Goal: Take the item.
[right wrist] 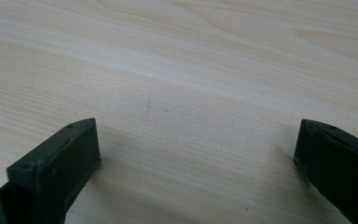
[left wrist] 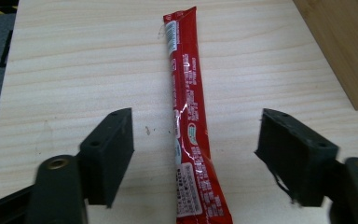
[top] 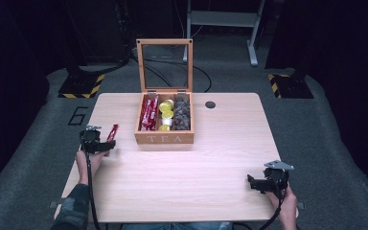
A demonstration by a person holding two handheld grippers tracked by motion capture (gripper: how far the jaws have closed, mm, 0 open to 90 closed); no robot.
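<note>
My left tongs (top: pixel 106 145) sit near the table's (top: pixel 182 177) left edge, level with the front of the box, pointing toward the far side. Their jaws stand apart, one on each side of the red stick (left wrist: pixel 189 121), and neither pad touches it. The stick lies flat on the wood between them, running away from me; in the high view its far end (top: pixel 112 132) pokes out past the tongs, just left of the box's front left corner. My left hand (top: pixel 84 160) grips the tongs from behind, forearm coming up from the near edge, the sleeve in a dark pattern.

My right tongs (top: pixel 252 182) rest by the near right corner, pointing left across the table. Their jaws are also wide apart, with bare wood between them in the right gripper view. My right hand (top: pixel 283 199) holds them low, close to the near edge, with the grey plate on top.

The box (top: pixel 164 139) stands toward the far edge, near the middle, marked TEA on its front wall. Its lid (top: pixel 165 64) stands upright and open at the back. It has three compartments: the left holds red sticks (top: pixel 148 114), the middle holds yellow-topped cups (top: pixel 166 112), and the right holds dark packets (top: pixel 182 114). A small dark disc (top: pixel 210 104) lies to the right of the box.
</note>
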